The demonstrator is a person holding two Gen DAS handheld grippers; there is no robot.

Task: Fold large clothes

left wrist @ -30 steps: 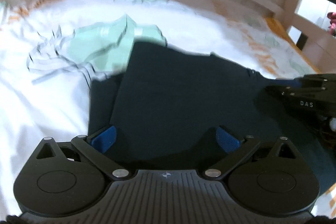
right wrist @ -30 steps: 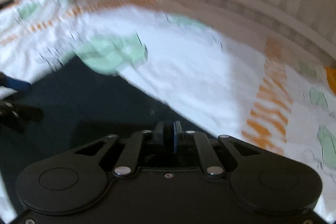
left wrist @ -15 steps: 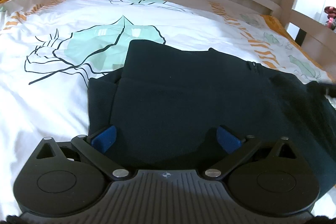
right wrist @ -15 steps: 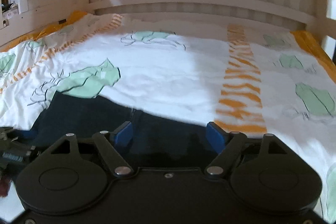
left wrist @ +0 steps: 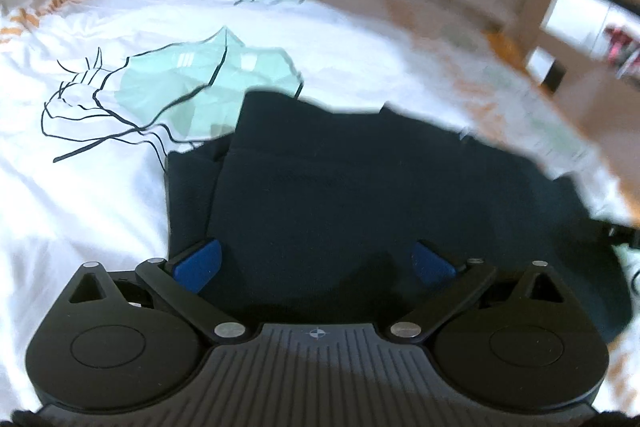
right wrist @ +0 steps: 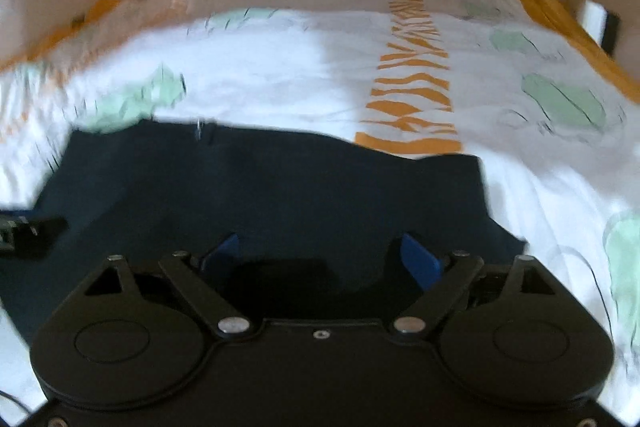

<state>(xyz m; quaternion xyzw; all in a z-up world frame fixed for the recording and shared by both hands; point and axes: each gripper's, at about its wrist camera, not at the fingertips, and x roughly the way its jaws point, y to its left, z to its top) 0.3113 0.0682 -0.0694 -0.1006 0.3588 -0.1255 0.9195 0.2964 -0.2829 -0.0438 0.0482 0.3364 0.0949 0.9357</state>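
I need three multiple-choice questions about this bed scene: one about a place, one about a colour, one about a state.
1. Where does the dark garment lie?
A. on the printed bedsheet
B. on a chair
C. on the floor

2. What colour are the left gripper pads?
A. red
B. blue
C. yellow

3. How is the right gripper?
A. shut on the garment
B. out of view
C. open

Key: 1 A, sheet shows on the garment's left, far and right sides; 2 B, both pads look blue; 3 C, its jaws have just been opening and stand wide above the cloth.
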